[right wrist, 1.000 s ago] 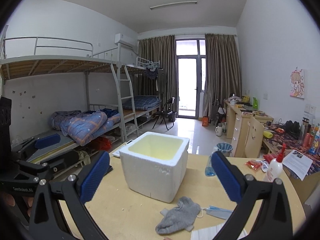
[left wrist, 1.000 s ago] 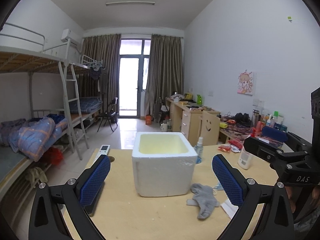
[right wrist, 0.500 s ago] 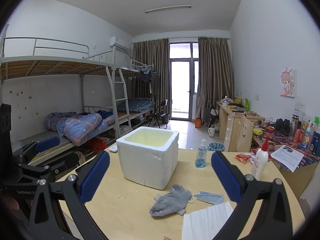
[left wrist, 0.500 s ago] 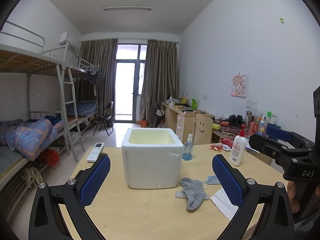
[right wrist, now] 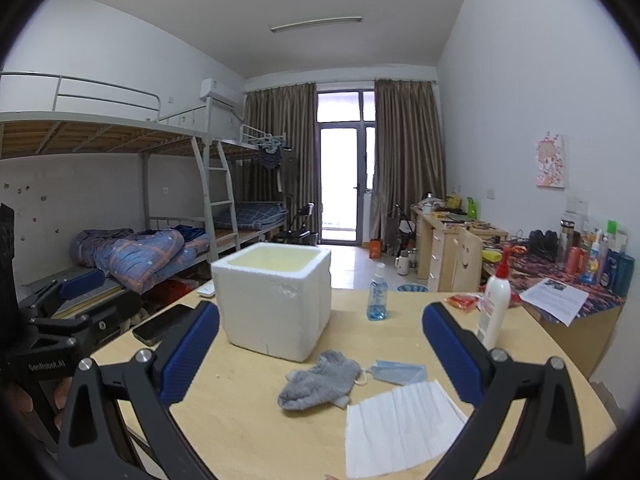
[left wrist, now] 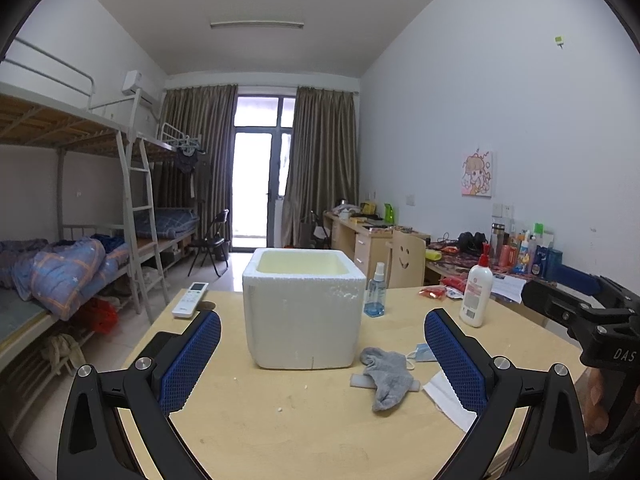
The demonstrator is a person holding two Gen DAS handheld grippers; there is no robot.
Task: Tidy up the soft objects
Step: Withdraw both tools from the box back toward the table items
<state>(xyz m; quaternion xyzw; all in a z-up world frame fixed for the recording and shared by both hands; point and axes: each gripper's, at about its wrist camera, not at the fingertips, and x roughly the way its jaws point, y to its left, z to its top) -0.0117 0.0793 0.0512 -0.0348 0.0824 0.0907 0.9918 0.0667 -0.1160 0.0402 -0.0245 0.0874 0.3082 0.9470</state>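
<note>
Step in hand: judged as the start; nothing is gripped and no soft item shows inside the foam box (right wrist: 276, 296), landmark for all places here.
Left tool (left wrist: 320, 360): pads spread wide apart, empty, held before the box.
Right tool (right wrist: 320, 354): likewise wide apart, empty, facing the box's right front corner.
Grey sock (right wrist: 318, 380): crumpled on the tabletop (right wrist: 248, 432), just in front-right of the box.
Blue mask (right wrist: 398, 372): right of the box, touching the sock.
White tissue (right wrist: 400, 428): farther front-right, flat.
Next move: probably lower the right tool over the sock and close on its bunched middle.
Hard to tell: box floor is hidden; a pale strip under the sock is unidentifiable.
</note>
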